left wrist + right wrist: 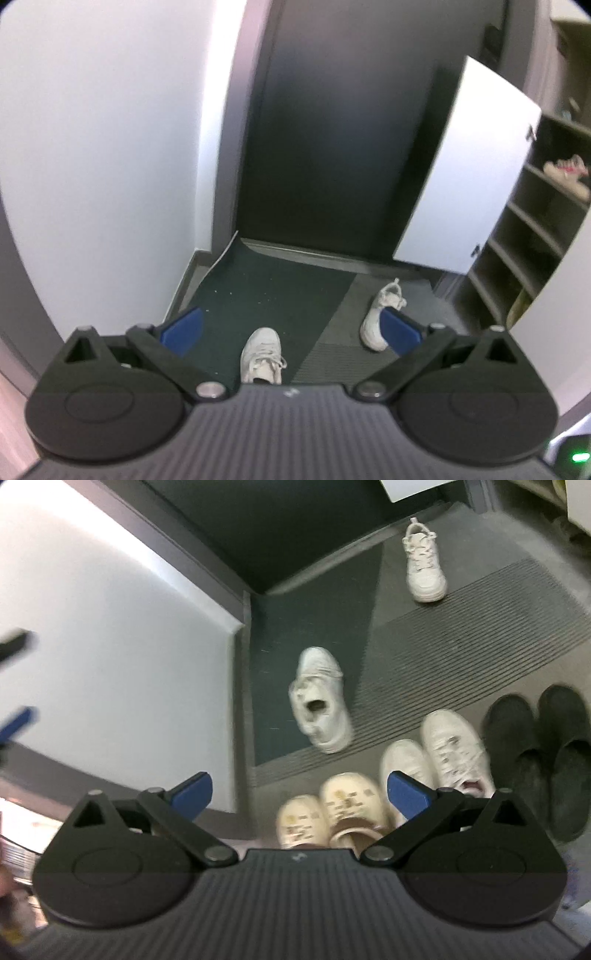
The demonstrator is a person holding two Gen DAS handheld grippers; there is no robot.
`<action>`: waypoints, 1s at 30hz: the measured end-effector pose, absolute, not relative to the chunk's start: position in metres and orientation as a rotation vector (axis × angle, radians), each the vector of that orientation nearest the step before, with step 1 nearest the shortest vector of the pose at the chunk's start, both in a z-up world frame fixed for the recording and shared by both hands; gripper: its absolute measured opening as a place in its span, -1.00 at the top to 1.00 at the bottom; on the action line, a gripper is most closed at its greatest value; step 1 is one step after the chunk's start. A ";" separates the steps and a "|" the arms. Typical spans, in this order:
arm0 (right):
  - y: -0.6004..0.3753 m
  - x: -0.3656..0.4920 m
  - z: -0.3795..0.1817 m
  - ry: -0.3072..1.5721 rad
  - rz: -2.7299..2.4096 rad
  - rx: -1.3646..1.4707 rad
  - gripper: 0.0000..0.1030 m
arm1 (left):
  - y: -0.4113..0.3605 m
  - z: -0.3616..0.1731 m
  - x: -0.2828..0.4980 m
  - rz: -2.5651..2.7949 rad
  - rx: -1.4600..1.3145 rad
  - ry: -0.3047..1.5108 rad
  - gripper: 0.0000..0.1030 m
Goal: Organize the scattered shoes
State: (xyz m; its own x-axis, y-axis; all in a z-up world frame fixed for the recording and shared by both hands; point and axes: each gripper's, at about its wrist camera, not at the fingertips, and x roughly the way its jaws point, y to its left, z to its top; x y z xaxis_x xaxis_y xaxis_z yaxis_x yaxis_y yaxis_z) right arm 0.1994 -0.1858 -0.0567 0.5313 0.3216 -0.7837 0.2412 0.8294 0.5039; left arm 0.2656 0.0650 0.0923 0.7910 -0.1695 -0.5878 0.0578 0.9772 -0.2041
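Note:
My left gripper (291, 332) is open and empty, high above the floor. Far below, between its blue pads in the picture, a white sneaker (262, 356) lies on the dark green mat (266, 288). A second white sneaker (382, 314) lies to the right, partly behind the right pad. My right gripper (299, 794) is open too, holding nothing. Below it stand a cream pair (332, 812), a white pair (443, 753) and a black pair (543, 753) in a row. The two loose sneakers (321, 698) (424, 565) lie beyond them.
A shoe cabinet with open shelves (535, 221) stands at the right, its white door (465, 177) swung open. Pink-and-white shoes (569, 173) sit on one shelf. A dark entrance door (332, 147) closes the far end, and a white wall (110, 147) runs along the left.

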 end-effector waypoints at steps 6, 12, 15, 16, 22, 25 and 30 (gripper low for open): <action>-0.129 0.295 -0.073 1.012 0.200 0.333 -1.00 | 0.087 0.102 0.260 -0.109 -0.149 0.585 -0.99; -0.127 0.373 -0.159 1.031 0.280 0.582 -0.97 | 0.103 0.094 0.267 -0.033 -0.150 0.583 -0.99; -0.123 0.392 -0.203 1.062 0.271 0.630 -0.91 | 0.106 0.084 0.284 -0.002 -0.198 0.617 -0.99; -0.120 0.398 -0.217 1.065 0.268 0.620 -0.91 | 0.105 0.082 0.287 0.009 -0.195 0.616 -0.99; -0.086 0.422 -0.273 1.021 0.125 0.390 -0.91 | 0.086 0.060 0.320 0.053 -0.152 0.660 -0.99; -0.068 0.431 -0.294 0.976 0.137 0.299 -0.91 | 0.072 0.049 0.332 0.033 -0.132 0.697 -0.99; -0.035 0.453 -0.332 1.019 0.139 0.170 -0.91 | 0.052 0.029 0.347 0.005 -0.081 0.747 -0.99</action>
